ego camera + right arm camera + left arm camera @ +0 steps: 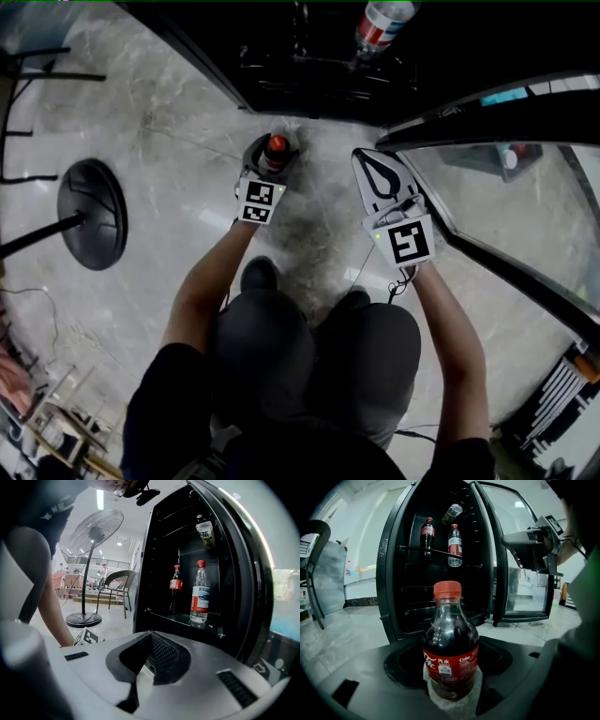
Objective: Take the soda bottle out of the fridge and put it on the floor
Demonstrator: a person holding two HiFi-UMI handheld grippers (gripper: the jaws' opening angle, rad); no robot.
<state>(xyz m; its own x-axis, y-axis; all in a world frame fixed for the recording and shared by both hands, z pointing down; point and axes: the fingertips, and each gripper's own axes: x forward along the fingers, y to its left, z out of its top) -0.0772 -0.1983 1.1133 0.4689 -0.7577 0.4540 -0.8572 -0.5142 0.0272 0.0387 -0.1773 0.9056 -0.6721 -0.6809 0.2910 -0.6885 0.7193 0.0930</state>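
Left gripper view: we judge the bottle (450,634) heavy, stiff and slick; left hand-held gripper (450,667) clasps its labelled body. Right hand-held gripper (149,639) closed, empty.

Pale marbled floor (159,141), standing fan (96,531) on round base (83,619), dark chair (117,585), ceiling light (100,498)
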